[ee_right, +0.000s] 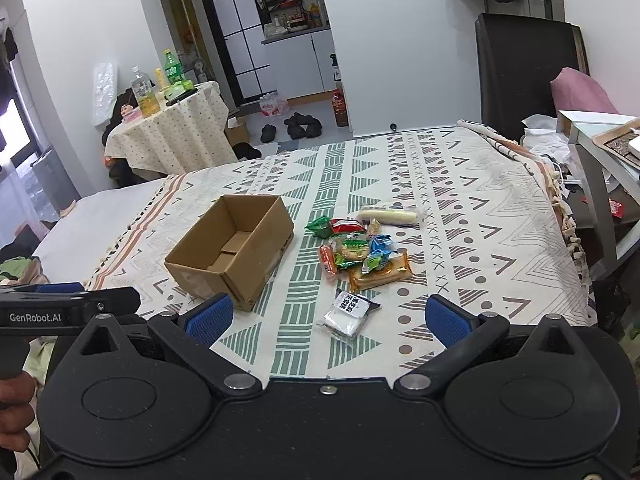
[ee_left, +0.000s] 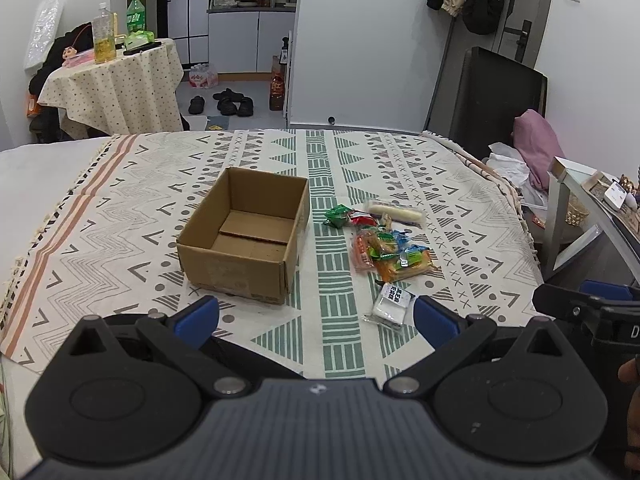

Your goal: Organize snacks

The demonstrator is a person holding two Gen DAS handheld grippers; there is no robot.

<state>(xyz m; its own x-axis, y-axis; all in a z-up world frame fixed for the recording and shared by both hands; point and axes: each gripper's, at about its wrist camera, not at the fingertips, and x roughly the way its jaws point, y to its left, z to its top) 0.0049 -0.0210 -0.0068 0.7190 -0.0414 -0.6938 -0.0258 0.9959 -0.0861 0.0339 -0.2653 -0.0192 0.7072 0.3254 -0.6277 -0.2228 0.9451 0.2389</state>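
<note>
Left tool (ee_left: 316, 316) wide, nothing between its blue pads, tilted down over the near edge of the bed (ee_left: 120, 200). Right tool (ee_right: 328, 320) equally wide and empty; seen from the left wrist it pokes in at the right edge, and a hand (ee_right: 12, 412) grips the left one's handle, which reads "GenRobot.AI".

Nearest snack: clear white packet (ee_right: 347, 316) with a black-and-white label, characters too small to read, lying alone on the patterned bedspread (ee_left: 440, 208) just ahead of the right tool. Just beyond it, the snack pile (ee_right: 360, 254): orange, green, blue and red wrappers overlapping, print unreadable. A long white wrapped roll (ee_right: 390, 215) lies at the pile's far side. Left of the pile, apart from it, sits the open cardboard box (ee_left: 244, 236), upright, only a loose cardboard flap inside.

Farther back left, a round surface (ee_left: 116, 84) with dotted cloth carries a green soda bottle (ee_left: 136, 16), label illegible, and a clear bottle (ee_left: 104, 34) of yellow liquid. Black shoes (ee_left: 228, 102) on the floor, kitchen shelves behind. Dark chair (ee_left: 500, 100) at right, coats hanging above.
</note>
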